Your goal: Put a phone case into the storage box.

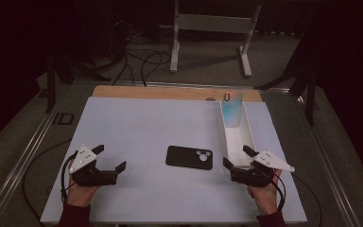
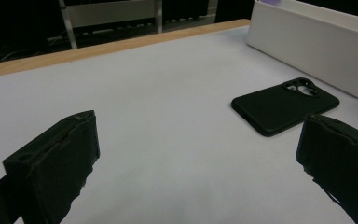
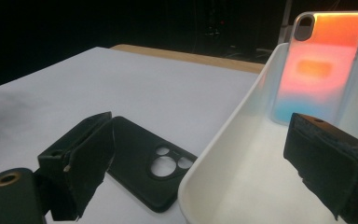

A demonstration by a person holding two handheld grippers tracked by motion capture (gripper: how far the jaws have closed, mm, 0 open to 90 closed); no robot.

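Note:
A black phone case (image 1: 189,157) lies flat on the white table top (image 1: 146,123), camera cutouts toward the right. Right of it stands a long white tray (image 1: 246,135). An orange-to-blue phone case (image 1: 230,109) leans upright against the tray's far end. My left gripper (image 1: 109,157) rests open near the front left, well apart from the black case (image 2: 284,105). My right gripper (image 1: 237,157) is open at the tray's near end, one jaw over the black case (image 3: 140,163) side and the other over the tray (image 3: 242,177). The coloured case (image 3: 321,65) stands ahead of it.
A wooden strip (image 1: 170,92) runs along the table's far edge. Beyond it on the dark floor are a white metal frame (image 1: 208,28) and loose cables (image 1: 142,61). In the left gripper view the white tray wall (image 2: 317,42) stands at the upper right.

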